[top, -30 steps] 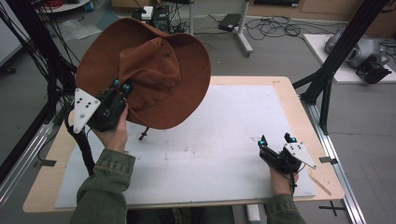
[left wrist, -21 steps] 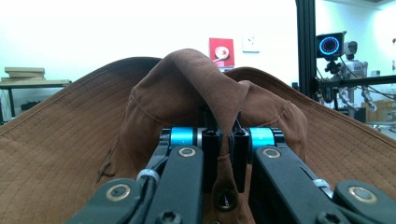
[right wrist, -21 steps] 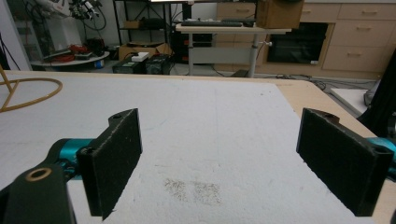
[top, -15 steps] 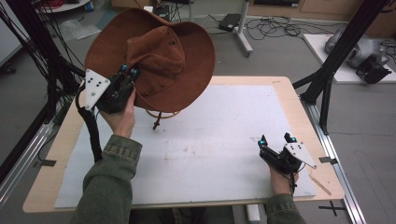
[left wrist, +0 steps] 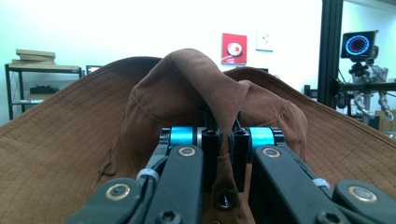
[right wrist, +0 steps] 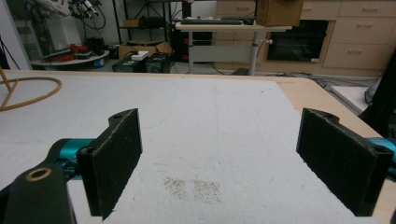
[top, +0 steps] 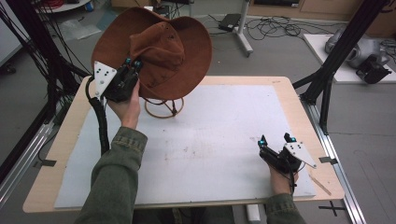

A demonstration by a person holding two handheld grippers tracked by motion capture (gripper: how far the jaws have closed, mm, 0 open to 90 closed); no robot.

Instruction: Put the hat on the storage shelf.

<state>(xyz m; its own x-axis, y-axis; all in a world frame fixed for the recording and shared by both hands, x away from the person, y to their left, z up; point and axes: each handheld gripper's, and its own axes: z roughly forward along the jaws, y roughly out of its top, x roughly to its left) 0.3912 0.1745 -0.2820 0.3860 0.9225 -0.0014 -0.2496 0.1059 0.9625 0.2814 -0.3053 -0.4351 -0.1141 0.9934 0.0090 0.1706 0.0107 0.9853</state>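
A brown wide-brimmed hat (top: 159, 46) hangs tilted in the air over the table's far left part. My left gripper (top: 132, 64) is shut on a fold of its crown; in the left gripper view the pads pinch the brown fabric (left wrist: 219, 93) at my left gripper (left wrist: 223, 135). Below the hat a tan wire stand with a ring base (top: 163, 108) stands on the white mat (top: 215, 140); whether the hat touches it is hidden. My right gripper (top: 275, 139) rests open near the front right of the mat, and in its own view my right gripper (right wrist: 219, 158) holds nothing.
Black frame posts (top: 327, 70) rise at the table's right edge, and more stand with cables at the left (top: 42, 70). The wooden table rim (top: 303, 121) borders the mat. The ring base (right wrist: 28, 91) lies far left in the right gripper view.
My left hand has carried the hat away from me and a little to the right, and the stand's ring base now shows beneath it. The right gripper has kept still.
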